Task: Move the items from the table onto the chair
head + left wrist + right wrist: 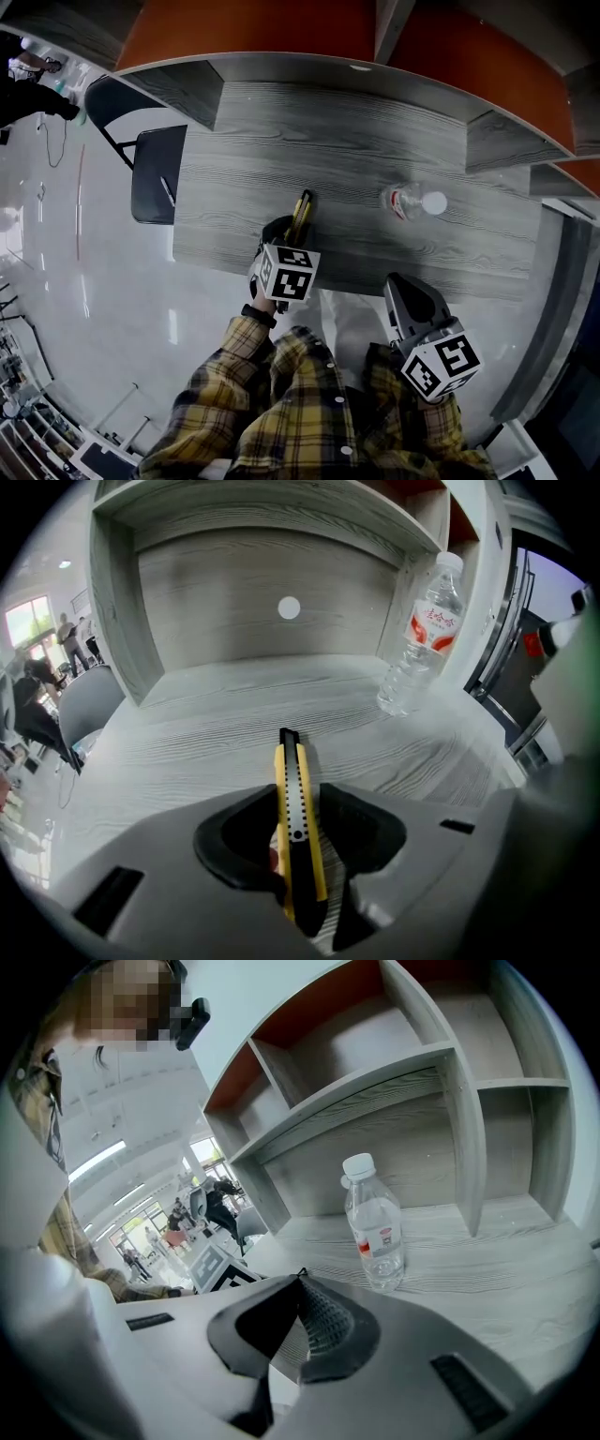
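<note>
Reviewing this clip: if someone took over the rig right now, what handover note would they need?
Left gripper: open, with its jaws either side of the yellow utility knife, which lies on the table. A gap shows at the right pad, so there is no firm grip yet.
Right gripper: shut and empty, held off the table's near edge.
Water bottle: upright on the table, untouched.
Chair: at the table's left end. A thin light thing may lie on the seat, but it is too small to tell.
Left to do: clamp the knife, carry it to the chair, then move the bottle.
</note>
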